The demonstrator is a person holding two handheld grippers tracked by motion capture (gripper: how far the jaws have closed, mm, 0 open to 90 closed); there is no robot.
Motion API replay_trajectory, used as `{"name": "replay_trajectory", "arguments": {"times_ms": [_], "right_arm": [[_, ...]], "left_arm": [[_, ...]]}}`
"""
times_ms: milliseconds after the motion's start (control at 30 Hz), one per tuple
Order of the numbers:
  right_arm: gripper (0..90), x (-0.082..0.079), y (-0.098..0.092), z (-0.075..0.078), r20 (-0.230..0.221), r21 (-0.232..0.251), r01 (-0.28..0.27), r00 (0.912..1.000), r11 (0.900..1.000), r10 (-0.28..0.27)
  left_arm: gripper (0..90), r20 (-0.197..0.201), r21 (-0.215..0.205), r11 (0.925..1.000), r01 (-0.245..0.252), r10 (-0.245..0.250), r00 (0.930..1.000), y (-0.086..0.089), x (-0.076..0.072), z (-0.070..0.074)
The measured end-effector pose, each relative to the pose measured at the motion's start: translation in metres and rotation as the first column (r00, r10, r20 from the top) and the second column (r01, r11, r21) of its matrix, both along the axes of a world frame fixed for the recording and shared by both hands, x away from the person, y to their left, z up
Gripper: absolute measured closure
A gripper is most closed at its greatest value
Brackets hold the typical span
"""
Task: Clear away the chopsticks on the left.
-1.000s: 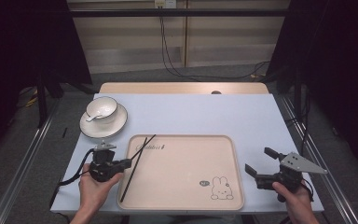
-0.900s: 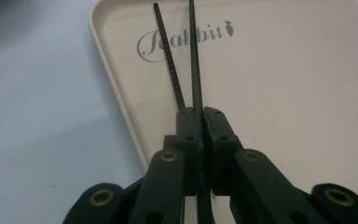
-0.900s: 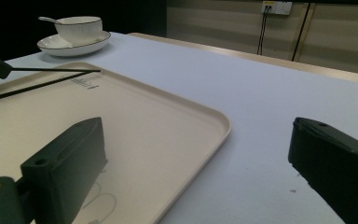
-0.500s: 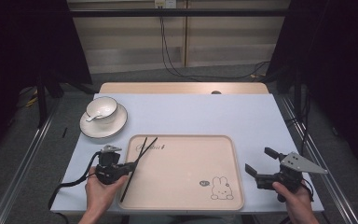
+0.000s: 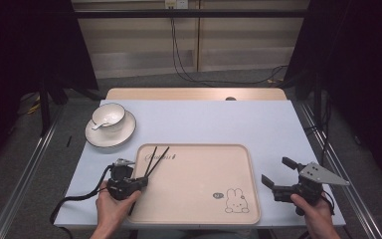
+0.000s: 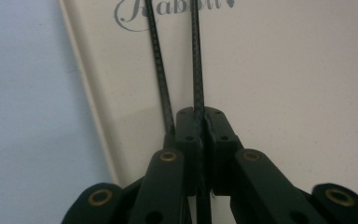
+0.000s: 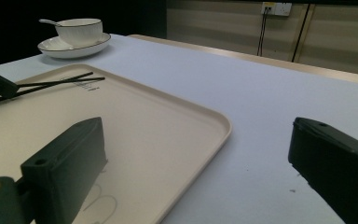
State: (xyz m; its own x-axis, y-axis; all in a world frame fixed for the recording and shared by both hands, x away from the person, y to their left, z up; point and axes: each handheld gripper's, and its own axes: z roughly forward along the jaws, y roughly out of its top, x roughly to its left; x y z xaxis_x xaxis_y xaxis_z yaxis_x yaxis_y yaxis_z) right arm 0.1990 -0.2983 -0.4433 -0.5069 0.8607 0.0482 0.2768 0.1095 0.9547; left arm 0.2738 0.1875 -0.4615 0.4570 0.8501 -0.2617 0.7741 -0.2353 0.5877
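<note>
From above, the left claw (image 5: pixel 140 182) is clamped on the chopsticks (image 5: pixel 155 158) at the tray's (image 5: pixel 238 199) nine o'clock edge; the right claw (image 5: pixel 277 171) waits with jaws apart at three.

Along the left claw, only one stick sits squarely gripped, so I'd lift slowly and level. The tray's script looks like "Rabbit".

Right gripper view: bowl (image 7: pixel 78 31) at eleven.

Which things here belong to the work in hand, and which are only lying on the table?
In the work:
- chopsticks, black, clamped in the shut jaws of the left gripper
- tray, beige, under the chopsticks

Lying about:
- bowl with a spoon in it
- saucer under the bowl
- right gripper, jaws open, holding nothing
</note>
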Motion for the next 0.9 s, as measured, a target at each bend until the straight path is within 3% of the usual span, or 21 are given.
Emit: {"name": "replay_trajectory", "arguments": {"times_ms": [400, 633, 700, 833, 900], "right_arm": [[3.8, 0.0001, 0.0006, -0.0001, 0.003, -0.002, -0.003, 1.0, 1.0, 0.003], [3.7, 0.0007, 0.0006, -0.0005, -0.003, -0.005, -0.013, 0.9999, 1.0, 0.013], [3.7, 0.0007, 0.0007, -0.0005, -0.003, -0.005, -0.014, 0.9999, 1.0, 0.014], [3.7, 0.0004, 0.0007, -0.0003, -0.002, -0.003, -0.015, 0.9999, 1.0, 0.015], [3.7, 0.0003, 0.0006, -0.0002, -0.001, -0.004, -0.014, 0.9999, 1.0, 0.014]], "left_arm": [[85.1, -0.007, 0.001, 0.9999, 0.017, -0.017, 0.9998, -0.0017, -0.0003, -0.0025], [80.7, -0.024, -0.032, 0.9989, 0.034, -0.035, 0.9991, -0.0014, -0.0005, -0.0026], [74.9, -0.019, -0.041, 0.9981, 0.045, -0.046, 0.9988, -0.002, -0.0012, -0.0026], [71.4, -0.017, -0.051, 0.9953, 0.083, -0.084, 0.9963, -0.0013, -0.0014, -0.0024], [64.1, -0.001, -0.062, 0.9927, 0.103, -0.104, 0.9946, -0.0009, -0.0016, -0.0018]]}}
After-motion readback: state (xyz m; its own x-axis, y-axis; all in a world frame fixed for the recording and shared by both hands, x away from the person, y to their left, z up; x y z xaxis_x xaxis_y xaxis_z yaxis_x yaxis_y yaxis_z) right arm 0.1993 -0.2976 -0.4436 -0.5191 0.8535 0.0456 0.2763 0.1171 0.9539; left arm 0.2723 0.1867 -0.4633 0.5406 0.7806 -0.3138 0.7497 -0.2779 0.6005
